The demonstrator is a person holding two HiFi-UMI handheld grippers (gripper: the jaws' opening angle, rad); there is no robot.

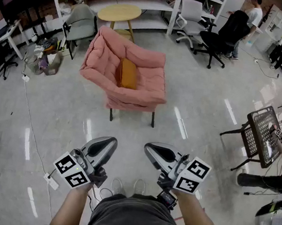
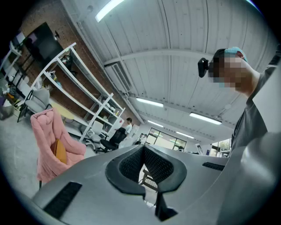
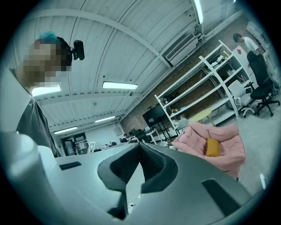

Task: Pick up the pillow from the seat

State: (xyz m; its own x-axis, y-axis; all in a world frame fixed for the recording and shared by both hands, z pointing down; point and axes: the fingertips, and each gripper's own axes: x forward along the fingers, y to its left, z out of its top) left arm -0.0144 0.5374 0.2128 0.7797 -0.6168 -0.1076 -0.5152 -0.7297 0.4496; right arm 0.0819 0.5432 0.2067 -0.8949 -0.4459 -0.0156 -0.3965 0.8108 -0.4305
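your left gripper (image 1: 109, 142) jaws together, empty | your right gripper (image 1: 150, 148) jaws together, empty | orange pillow (image 1: 127, 74) far, on pink chair (image 1: 147, 87)

The armchair (image 1: 135, 82) is fronted by bare floor (image 1: 138, 130) and backed closely by a grey chair (image 1: 82, 22) and round table (image 1: 119, 13).
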